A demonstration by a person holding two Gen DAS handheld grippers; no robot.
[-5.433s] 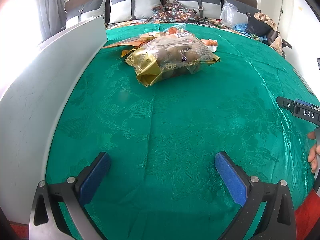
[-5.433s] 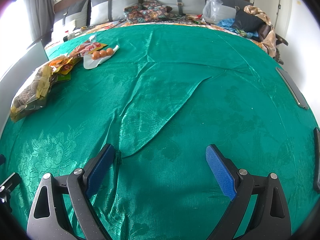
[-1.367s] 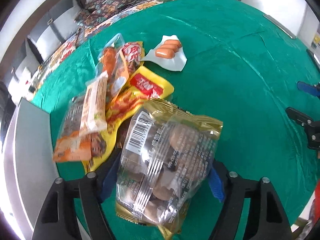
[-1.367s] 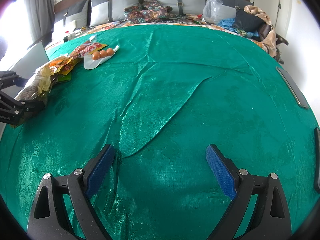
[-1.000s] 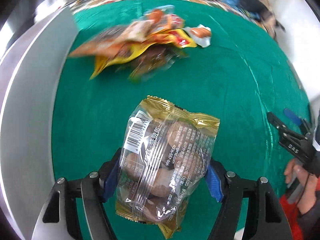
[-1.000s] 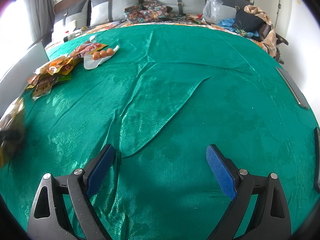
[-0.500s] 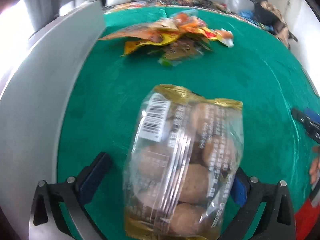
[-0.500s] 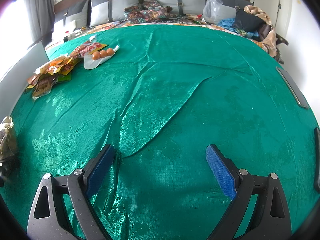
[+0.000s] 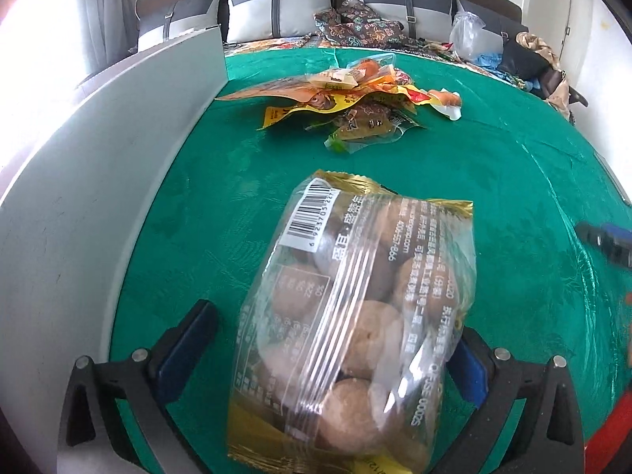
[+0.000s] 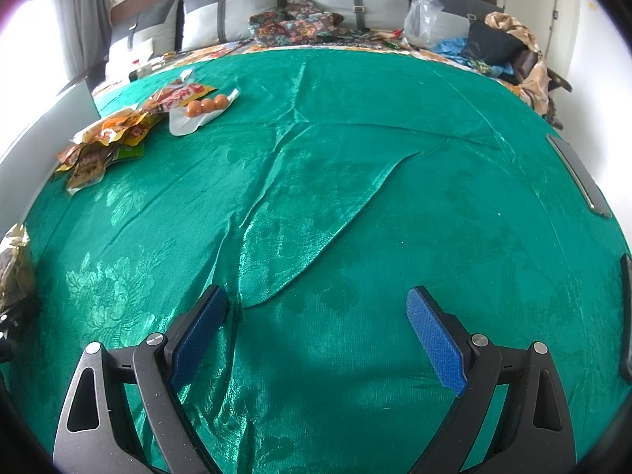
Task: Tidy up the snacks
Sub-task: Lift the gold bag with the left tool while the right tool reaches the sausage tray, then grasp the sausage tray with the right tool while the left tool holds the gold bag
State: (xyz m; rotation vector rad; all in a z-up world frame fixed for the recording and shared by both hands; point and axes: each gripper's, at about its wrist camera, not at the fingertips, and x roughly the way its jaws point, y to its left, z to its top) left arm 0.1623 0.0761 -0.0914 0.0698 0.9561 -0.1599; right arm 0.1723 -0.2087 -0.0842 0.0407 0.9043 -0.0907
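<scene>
Green patterned cloth (image 10: 355, 197) covered the whole bed in front of me, with a grey panel (image 9: 98, 197) standing along its left edge and the heap of loose snack packets (image 9: 347, 98) lying far up beside that panel. Nearer, the gold-trimmed clear bag of round brown snacks (image 9: 355, 316) lay on the cloth between the spread fingers of my left gripper (image 9: 322, 351), whose left pad stood clear of it while its right pad was hidden behind the bag. My right gripper (image 10: 316, 328) hung released and empty over bare cloth, well apart from every packet.
</scene>
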